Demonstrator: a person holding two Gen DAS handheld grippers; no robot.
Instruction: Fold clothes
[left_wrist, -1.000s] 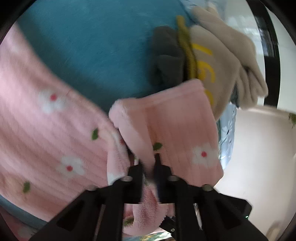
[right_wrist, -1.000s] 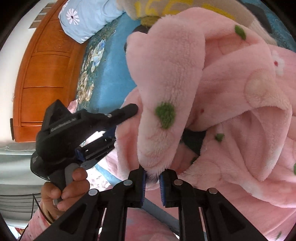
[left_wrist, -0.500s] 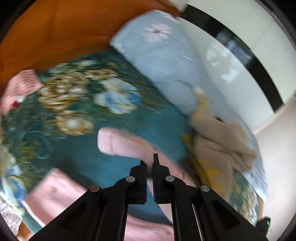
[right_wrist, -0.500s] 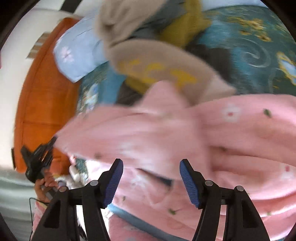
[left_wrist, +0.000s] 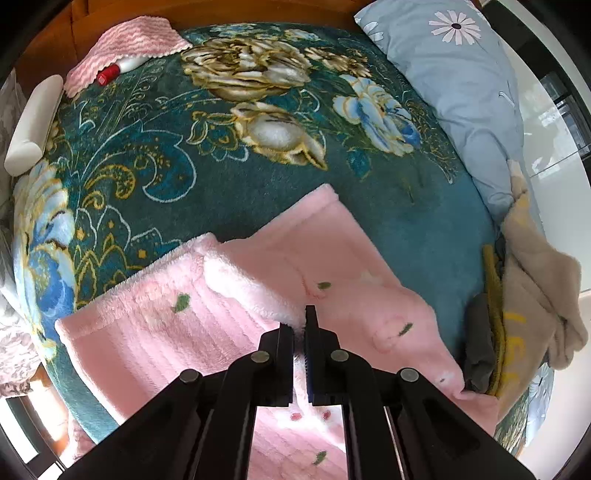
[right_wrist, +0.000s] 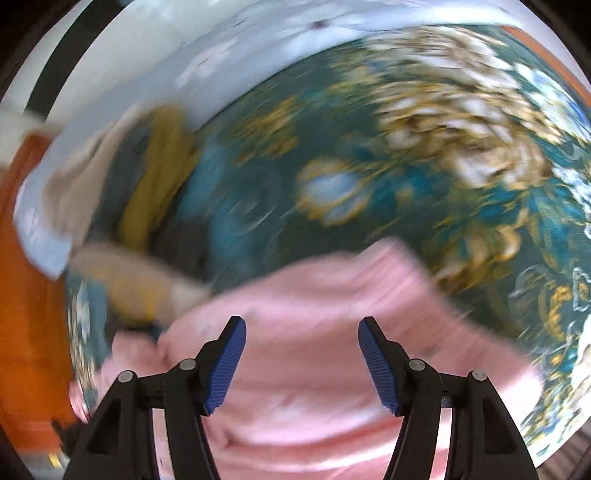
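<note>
Left wrist view — left gripper (left_wrist: 300, 334) jaws nearly closed above pink fleece garment (left_wrist: 332, 258); right gripper (right_wrist: 302, 363) jaws wide

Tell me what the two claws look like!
Both are black plastic with round silver screws. The right claw has two angled arms tipped with ridged blue pads. The left claw has flat black fingers, with a blue pad edge showing inside one. No cables or sleeves show.
</note>
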